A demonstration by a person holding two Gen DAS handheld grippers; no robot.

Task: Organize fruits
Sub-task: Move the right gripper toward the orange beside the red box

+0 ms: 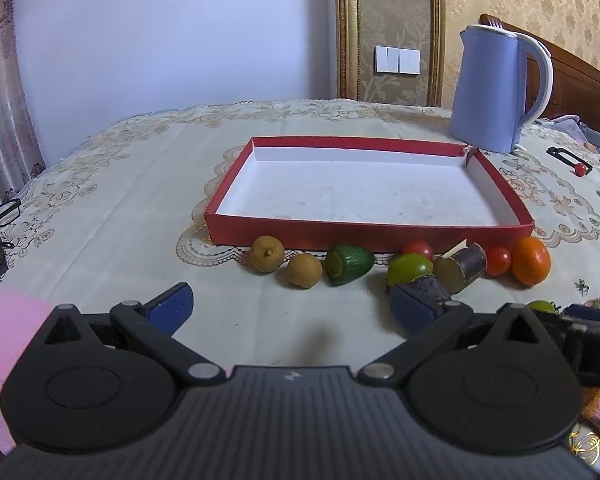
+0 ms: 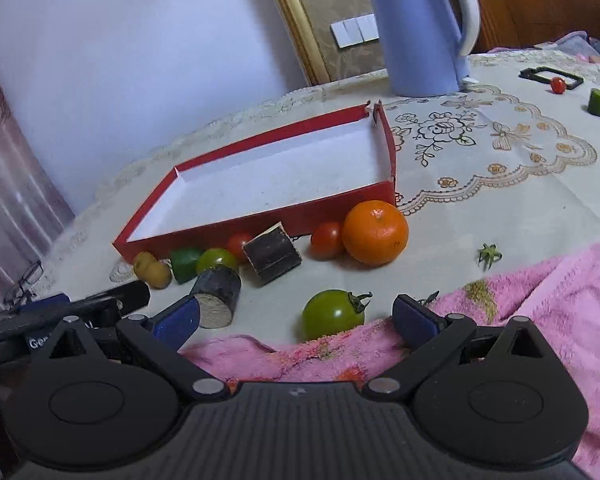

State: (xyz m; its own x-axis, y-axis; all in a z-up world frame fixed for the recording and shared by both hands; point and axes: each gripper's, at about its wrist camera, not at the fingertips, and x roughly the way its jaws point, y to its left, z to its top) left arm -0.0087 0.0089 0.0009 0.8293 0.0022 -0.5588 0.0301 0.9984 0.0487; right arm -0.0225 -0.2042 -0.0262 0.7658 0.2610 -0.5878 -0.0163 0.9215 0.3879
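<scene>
An empty red tray with a white inside lies on the tablecloth; it also shows in the right wrist view. Along its near wall lie two brown-yellow fruits, a green cucumber piece, a green tomato, red tomatoes, sugarcane pieces and an orange. My left gripper is open and empty, just short of the row. My right gripper is open, with a green tomato between its fingers' line, untouched. The orange lies beyond.
A blue kettle stands behind the tray's far right corner. A small red tomato, a black frame and a green piece lie far right. Pink towel covers the near edge. Glasses lie at left.
</scene>
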